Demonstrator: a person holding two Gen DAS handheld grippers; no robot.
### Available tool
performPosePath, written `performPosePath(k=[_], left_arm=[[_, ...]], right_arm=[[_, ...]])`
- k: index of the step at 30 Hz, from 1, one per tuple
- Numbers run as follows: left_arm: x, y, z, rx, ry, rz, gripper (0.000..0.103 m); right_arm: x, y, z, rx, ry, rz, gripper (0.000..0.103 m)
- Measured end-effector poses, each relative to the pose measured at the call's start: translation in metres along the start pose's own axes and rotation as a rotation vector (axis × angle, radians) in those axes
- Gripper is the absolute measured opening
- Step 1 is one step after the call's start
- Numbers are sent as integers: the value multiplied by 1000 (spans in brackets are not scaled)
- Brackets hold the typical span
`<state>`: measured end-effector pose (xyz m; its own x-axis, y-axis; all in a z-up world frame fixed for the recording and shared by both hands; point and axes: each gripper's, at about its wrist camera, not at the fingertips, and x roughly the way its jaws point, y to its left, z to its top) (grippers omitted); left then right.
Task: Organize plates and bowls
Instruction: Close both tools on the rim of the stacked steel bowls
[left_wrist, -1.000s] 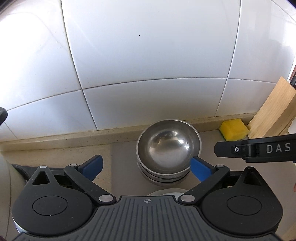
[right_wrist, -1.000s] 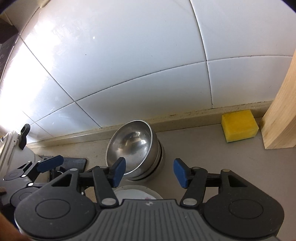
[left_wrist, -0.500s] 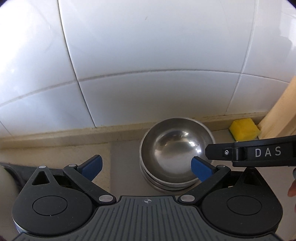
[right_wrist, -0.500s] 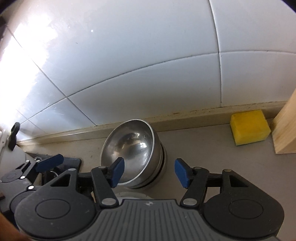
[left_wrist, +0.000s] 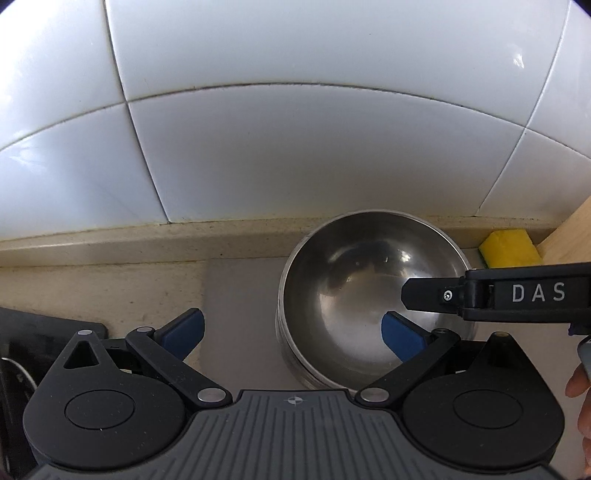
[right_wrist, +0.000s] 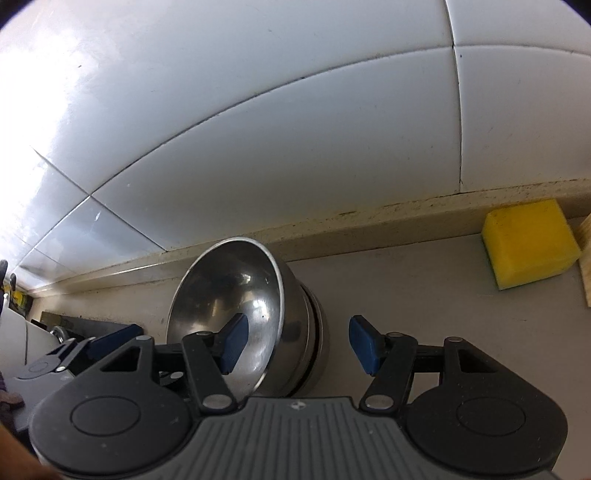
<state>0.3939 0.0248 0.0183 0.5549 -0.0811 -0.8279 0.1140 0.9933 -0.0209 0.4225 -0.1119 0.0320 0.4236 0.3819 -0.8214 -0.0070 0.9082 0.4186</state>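
Note:
A stack of shiny steel bowls (left_wrist: 343, 295) stands on the counter against the tiled wall, also seen in the right wrist view as the stack of bowls (right_wrist: 229, 291). My left gripper (left_wrist: 293, 334) is open wide. Its right pad hangs over the top bowl's inside and its left pad is off to the stack's left. My right gripper (right_wrist: 298, 343) is open astride the stack's right wall, one pad inside the top bowl and the other outside, apart from the metal. Its black finger (left_wrist: 498, 295) reaches over the bowl from the right.
A yellow sponge (right_wrist: 530, 247) lies by the wall to the right, next to a leaning wooden board (left_wrist: 569, 229). A black flat object (left_wrist: 37, 332) sits left of the bowls. A hand (left_wrist: 581, 387) shows at the right edge.
Both grippers have come down and closer to the bowl stack, which now looks larger. The white plate seen at the near edge earlier has dropped out of view.

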Motion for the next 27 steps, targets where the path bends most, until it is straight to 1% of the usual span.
performPosePath(k=[5, 8, 14, 15, 18, 20, 23, 24, 26, 27], left_arm=[[6, 0, 1, -6, 12, -20, 98], [13, -1, 0, -9, 25, -15, 98], [30, 12, -2, -65, 63, -56, 97], [32, 13, -3, -74, 61, -72, 97], [35, 18, -6, -102, 59, -122, 97], [36, 20, -7, -108, 54, -144, 95], [38, 20, -7, -113, 44, -167, 95], [38, 20, -8, -115, 48, -180, 93], [36, 16, -7, -110, 50, -219, 86], [37, 16, -6, -105, 56, -238, 84]], right_arm=[[6, -1, -2, 17, 18, 18, 41], [11, -2, -3, 25, 31, 23, 41], [24, -9, -2, 61, 49, 46, 41], [26, -10, -2, 65, 56, 47, 41], [29, -16, -1, 105, 70, 97, 43], [30, -21, -1, 122, 75, 108, 43], [31, -28, 0, 153, 78, 134, 43], [34, -29, 0, 153, 78, 136, 43], [32, -35, 1, 163, 81, 140, 44], [35, -35, 0, 159, 81, 141, 44]])
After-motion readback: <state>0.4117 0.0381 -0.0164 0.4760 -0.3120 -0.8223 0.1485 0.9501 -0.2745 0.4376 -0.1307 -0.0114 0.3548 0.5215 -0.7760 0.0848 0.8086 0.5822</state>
